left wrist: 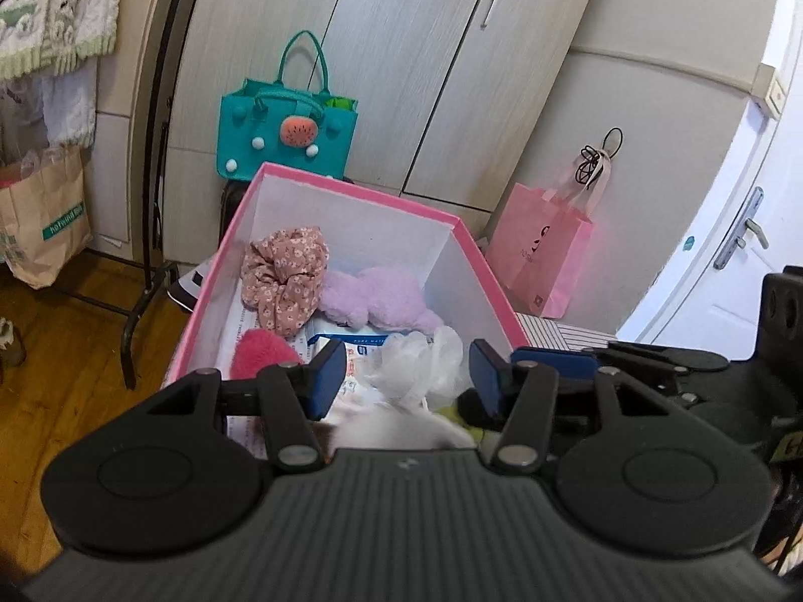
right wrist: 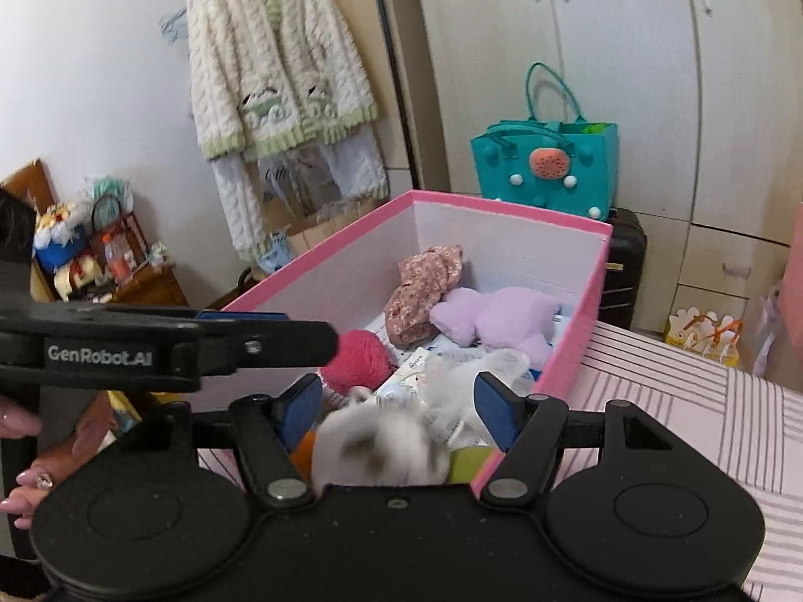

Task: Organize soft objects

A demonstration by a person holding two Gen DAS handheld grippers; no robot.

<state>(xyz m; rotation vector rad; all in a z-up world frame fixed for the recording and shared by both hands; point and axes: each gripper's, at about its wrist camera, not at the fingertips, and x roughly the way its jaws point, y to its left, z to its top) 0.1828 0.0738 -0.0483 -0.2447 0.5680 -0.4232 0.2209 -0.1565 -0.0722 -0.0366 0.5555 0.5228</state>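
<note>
Lying blurred in the pink box [right wrist: 577,351], a white-grey plush toy [right wrist: 381,446].

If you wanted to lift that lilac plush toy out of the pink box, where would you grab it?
Probably the lilac plush toy's rounded middle, coming from above: the pink box's walls block the sides, and the toy lies flat with its top exposed. Its soft bulk should squeeze between the gripper pads.

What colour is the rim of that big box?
Pink, with white inside walls. The box rim shows best in the right wrist view.
</note>
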